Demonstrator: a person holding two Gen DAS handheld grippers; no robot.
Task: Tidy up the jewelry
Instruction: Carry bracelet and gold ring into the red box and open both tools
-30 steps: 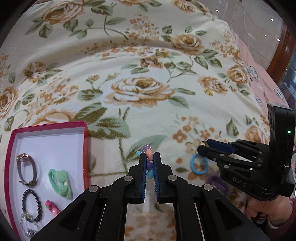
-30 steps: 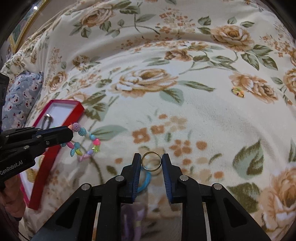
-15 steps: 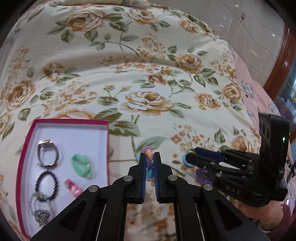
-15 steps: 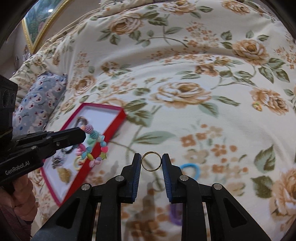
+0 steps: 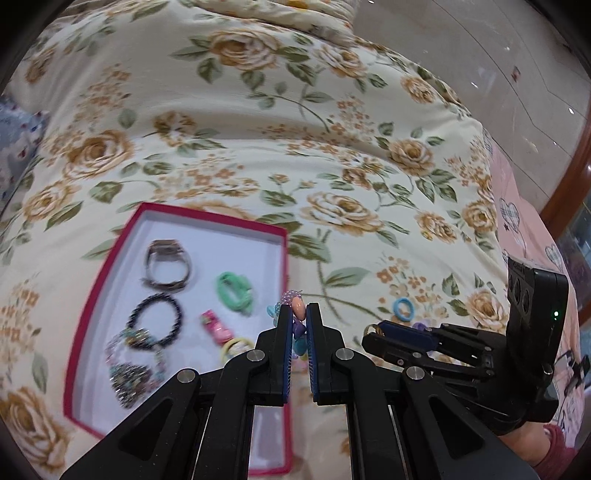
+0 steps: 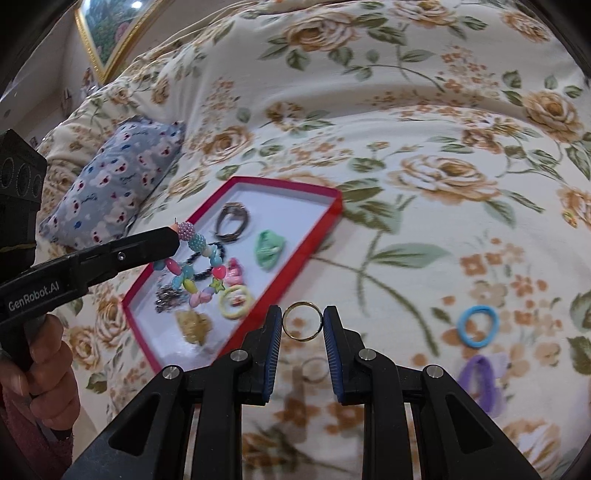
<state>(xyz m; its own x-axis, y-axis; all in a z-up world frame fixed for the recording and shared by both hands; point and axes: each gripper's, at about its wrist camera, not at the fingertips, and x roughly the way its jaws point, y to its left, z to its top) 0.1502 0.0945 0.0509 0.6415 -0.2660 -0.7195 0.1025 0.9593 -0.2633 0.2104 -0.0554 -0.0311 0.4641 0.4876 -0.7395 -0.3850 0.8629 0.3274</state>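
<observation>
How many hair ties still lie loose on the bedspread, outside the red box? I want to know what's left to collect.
2: a blue hair tie and, just below it, a purple hair tie, both right of the right gripper. Others may lie out of view.

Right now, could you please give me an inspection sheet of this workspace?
Surface: floral quilt, soft and rumpled.
Job's things: red box with white floor, holding a watch, dark bead bracelet, green hair tie, yellow ring and other pieces.
Clutter: blue hair tie and purple hair tie loose on the quilt.
Grippers: left gripper shut on colourful bead bracelet, over the box; right gripper shut on gold ring.
Cables: nothing seen.
Surroundings: patterned pillow, framed picture.
</observation>
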